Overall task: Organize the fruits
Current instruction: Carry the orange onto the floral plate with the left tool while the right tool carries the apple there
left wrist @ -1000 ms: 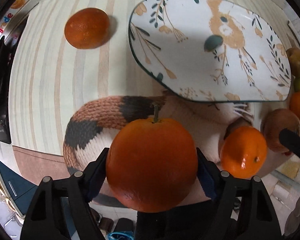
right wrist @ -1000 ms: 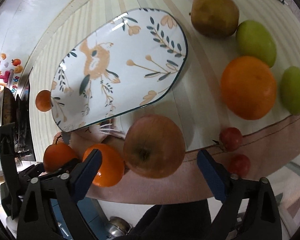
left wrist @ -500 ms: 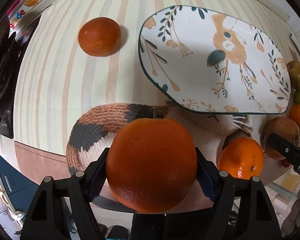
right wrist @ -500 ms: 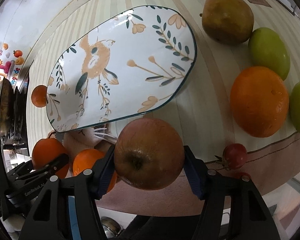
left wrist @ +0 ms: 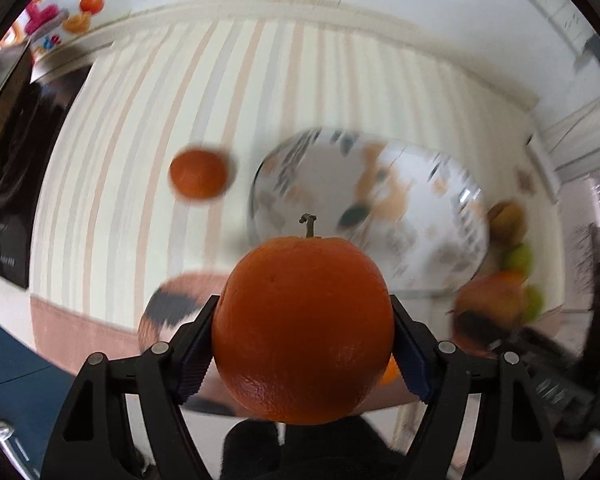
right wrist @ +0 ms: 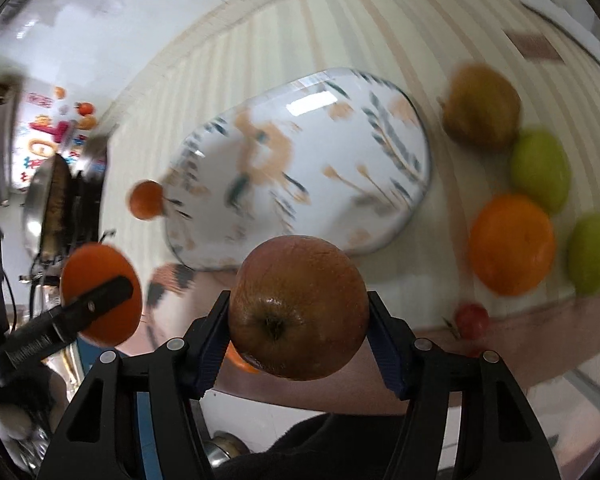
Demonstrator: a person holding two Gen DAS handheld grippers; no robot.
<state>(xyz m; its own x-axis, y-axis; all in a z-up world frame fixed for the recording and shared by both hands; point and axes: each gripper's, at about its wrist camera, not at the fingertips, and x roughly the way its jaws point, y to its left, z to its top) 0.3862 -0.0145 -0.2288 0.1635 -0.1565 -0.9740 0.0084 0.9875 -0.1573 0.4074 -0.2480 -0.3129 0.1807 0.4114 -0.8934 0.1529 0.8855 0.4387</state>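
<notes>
Above the striped tablecloth (right wrist: 204,92) | left gripper (left wrist: 302,340) clamps a big stemmed orange (left wrist: 303,330) between blue pads | right gripper (right wrist: 298,312) grips a reddish-brown apple (right wrist: 298,308), its jaws having just closed on it | oval white floral plate (right wrist: 308,160) lies below (blurred) | loose round fruits (right wrist: 512,244) sit right of the plate.

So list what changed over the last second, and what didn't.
The right gripper has just closed on the apple and lifted it off the table. The left gripper, holding the orange throughout, rose with it. The plate is still empty; the other fruit stayed put.
</notes>
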